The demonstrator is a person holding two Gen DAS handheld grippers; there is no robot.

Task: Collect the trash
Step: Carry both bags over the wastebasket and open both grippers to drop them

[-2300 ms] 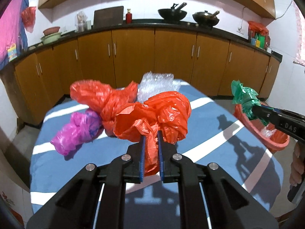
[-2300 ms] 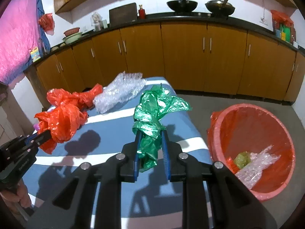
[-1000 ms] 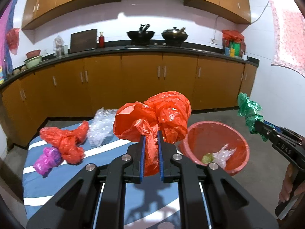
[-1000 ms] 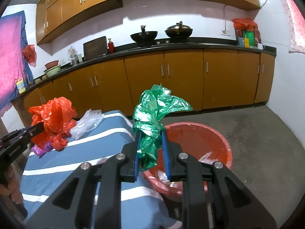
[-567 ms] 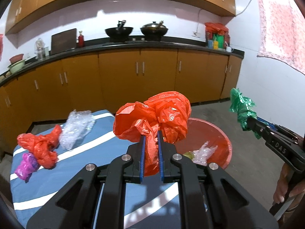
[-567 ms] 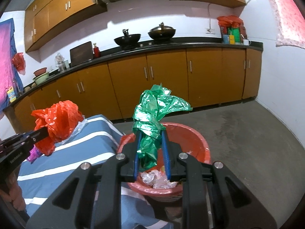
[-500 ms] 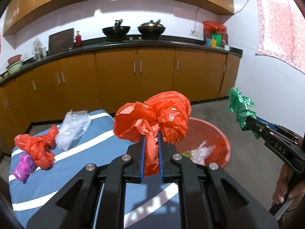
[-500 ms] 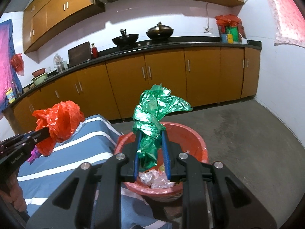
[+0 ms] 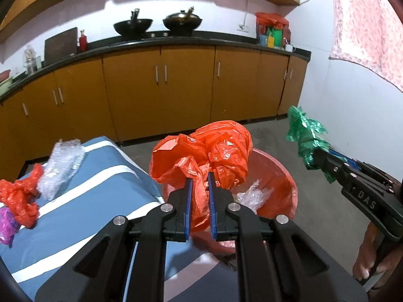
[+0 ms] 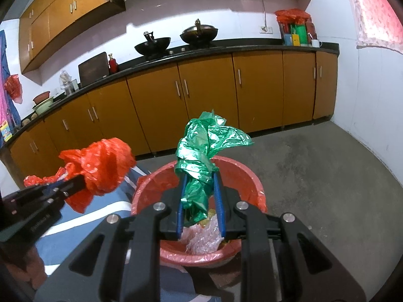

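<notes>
The left gripper (image 9: 199,178) is pinched nearly closed on a crumpled orange plastic bag (image 9: 209,156), whose bulk billows out above and beyond the blue pads while a tail of it hangs down between them. Just past those jaws and a little below sits the red trash basin (image 9: 282,173), lined with a red bag and holding crumpled clear plastic (image 9: 252,196) at its bottom.

The right gripper (image 10: 200,178) is closed, with a slightly wider gap, on a crumpled green plastic bag (image 10: 204,146); the bag rises above the fingertips and trails down between the pads. The basin lies directly beyond and beneath these jaws (the green bag hangs over its opening, not touching what lies inside).

To the left of the left jaws, on the blue cloth with white stripes (image 9: 83,201), lie a wad of clear bubble wrap (image 9: 61,161), a second orange bag (image 9: 20,201) and, at the picture's edge, a purple bag (image 9: 6,224). A hand (image 9: 372,259) grips the right gripper's handle at the far right of the left wrist view.
</notes>
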